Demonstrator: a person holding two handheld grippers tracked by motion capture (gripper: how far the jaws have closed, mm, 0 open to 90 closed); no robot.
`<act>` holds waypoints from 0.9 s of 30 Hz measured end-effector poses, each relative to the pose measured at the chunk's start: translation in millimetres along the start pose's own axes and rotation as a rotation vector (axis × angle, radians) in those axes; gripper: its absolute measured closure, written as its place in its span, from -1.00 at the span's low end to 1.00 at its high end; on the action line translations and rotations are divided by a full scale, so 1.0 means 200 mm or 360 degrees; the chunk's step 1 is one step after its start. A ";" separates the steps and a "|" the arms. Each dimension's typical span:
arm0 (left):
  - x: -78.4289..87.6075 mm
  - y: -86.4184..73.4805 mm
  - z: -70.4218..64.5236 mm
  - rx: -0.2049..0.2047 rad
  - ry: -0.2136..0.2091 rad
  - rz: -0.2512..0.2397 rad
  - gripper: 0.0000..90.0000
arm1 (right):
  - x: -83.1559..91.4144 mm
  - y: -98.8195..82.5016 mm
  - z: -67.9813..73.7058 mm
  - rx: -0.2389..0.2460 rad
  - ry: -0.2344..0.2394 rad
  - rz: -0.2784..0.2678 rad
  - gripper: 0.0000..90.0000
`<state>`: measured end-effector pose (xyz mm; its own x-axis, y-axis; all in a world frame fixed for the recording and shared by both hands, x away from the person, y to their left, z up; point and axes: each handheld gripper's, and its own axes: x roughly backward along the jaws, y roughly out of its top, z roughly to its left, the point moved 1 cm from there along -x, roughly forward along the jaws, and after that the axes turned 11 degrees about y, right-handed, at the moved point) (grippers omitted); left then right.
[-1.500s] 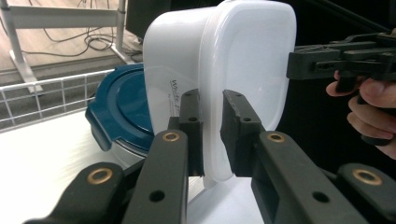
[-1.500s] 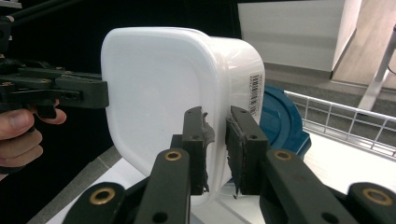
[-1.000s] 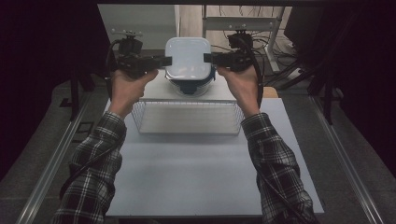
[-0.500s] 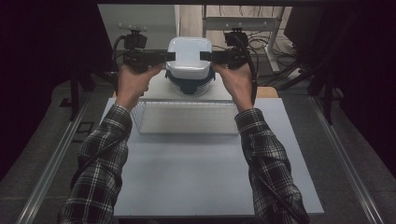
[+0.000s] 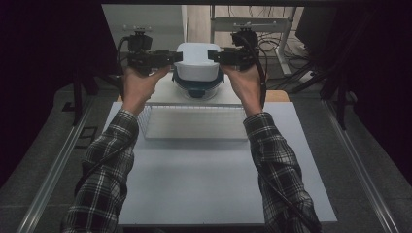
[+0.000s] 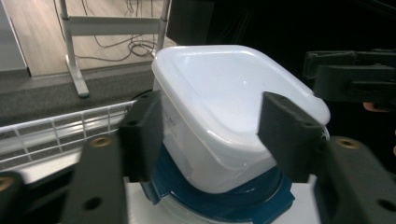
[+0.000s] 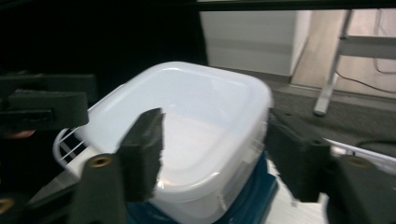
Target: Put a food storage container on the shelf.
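A white plastic tub sits upside down on a blue-rimmed container at the back of the table. My left gripper reaches in from the tub's left, my right gripper from its right. In the left gripper view the jaws straddle a corner of the tub, and there is a gap at the left pad. The right gripper's jaws likewise straddle the tub without pressing on it. Both pairs of jaws have just been opening and stand open.
A white wire basket lies just in front of the stack, on the pale table top. The stack rests on a low white platform. Desk legs and cables stand beyond the table's back edge.
Both grippers' jaws have spread apart around the white tub's edges. The hands and the tub have hardly shifted.
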<state>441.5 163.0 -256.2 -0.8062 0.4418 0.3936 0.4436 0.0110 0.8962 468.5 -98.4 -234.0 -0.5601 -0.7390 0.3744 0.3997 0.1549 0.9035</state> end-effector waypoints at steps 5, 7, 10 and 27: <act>0.05 -0.05 0.01 -0.0061 -0.0043 -0.0034 -0.62 | 0.02 -0.03 0.04 0.0102 0.0014 0.0038 -0.74; 0.07 -0.08 0.01 -0.0081 -0.0053 -0.0026 -0.74 | 0.02 -0.05 0.05 0.0122 0.0007 0.0052 -0.81; 0.09 -0.12 0.01 -0.0110 -0.0075 -0.0023 -0.81 | 0.02 -0.10 0.06 0.0129 0.0024 0.0072 -0.88; 0.13 -0.39 -0.04 -0.0310 -0.0089 -0.0054 -0.91 | 0.01 -0.34 0.14 0.0243 0.0060 0.0176 -0.98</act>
<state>381.8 166.6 -314.6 -0.7940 0.4930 0.3556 0.3281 -0.1450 0.9335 420.4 -92.1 -289.6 -0.4903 -0.7354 0.4677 0.3410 0.3319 0.8795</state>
